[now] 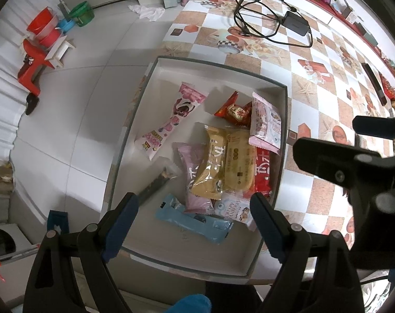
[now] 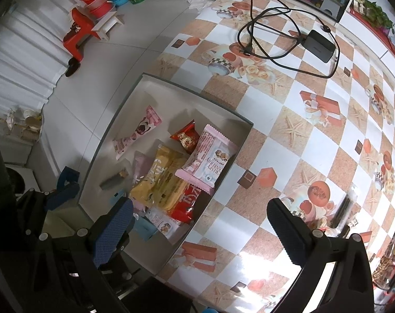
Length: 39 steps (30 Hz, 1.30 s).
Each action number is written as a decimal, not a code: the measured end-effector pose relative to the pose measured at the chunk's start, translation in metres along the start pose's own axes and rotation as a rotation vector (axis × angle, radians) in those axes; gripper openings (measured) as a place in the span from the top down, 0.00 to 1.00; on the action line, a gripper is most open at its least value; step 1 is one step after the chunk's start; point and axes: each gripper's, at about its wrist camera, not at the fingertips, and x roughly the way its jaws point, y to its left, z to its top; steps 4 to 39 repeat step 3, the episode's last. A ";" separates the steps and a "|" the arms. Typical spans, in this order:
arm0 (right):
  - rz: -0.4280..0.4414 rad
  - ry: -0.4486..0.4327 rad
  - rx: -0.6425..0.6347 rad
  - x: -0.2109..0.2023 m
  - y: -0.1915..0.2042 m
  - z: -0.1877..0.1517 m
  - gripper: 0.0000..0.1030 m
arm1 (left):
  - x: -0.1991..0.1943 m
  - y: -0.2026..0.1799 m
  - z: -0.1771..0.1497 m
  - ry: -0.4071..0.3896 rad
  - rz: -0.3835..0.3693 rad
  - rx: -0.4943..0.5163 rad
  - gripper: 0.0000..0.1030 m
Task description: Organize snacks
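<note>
the left gripper (image 1: 193, 217) hangs above the near end of a shallow white box (image 1: 282, 135), its blue-padded fingers (image 1: 121, 224) spread wide with nothing between them. the right gripper (image 2: 200, 230) is likewise spread and empty, over the box's near right corner and the checkered tablecloth (image 2: 288, 140).

the snacks lie loose inside the box, which sits at the table's left edge. a long pink cartoon-printed packet (image 1: 171, 121) lies alone toward the far left. along the right wall a small red packet (image 1: 232, 112) sits beside a pale pink cranberry-crisp packet (image 1: 265, 124) that leans on the wall. in the middle, two yellow packets (image 1: 223, 161) overlap a mauve packet (image 1: 196, 180) and a red one (image 1: 262, 174). a light blue packet (image 1: 195, 220) lies flat at the near end, a dark slim bar (image 1: 158, 184) to its left.

further along the table, a black power adapter (image 2: 320, 45) rests among its coiled cable (image 2: 262, 36).
</note>
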 end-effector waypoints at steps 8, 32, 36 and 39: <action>0.000 0.001 -0.002 0.000 0.000 -0.001 0.00 | -0.007 -0.001 -0.001 -0.054 -0.005 0.013 0.13; 0.000 0.001 -0.002 0.000 0.000 -0.001 0.00 | -0.007 -0.001 -0.001 -0.054 -0.005 0.013 0.13; 0.000 0.001 -0.002 0.000 0.000 -0.001 0.00 | -0.007 -0.001 -0.001 -0.054 -0.005 0.013 0.13; 0.000 0.001 -0.002 0.000 0.000 -0.001 0.00 | -0.007 -0.001 -0.001 -0.054 -0.005 0.013 0.13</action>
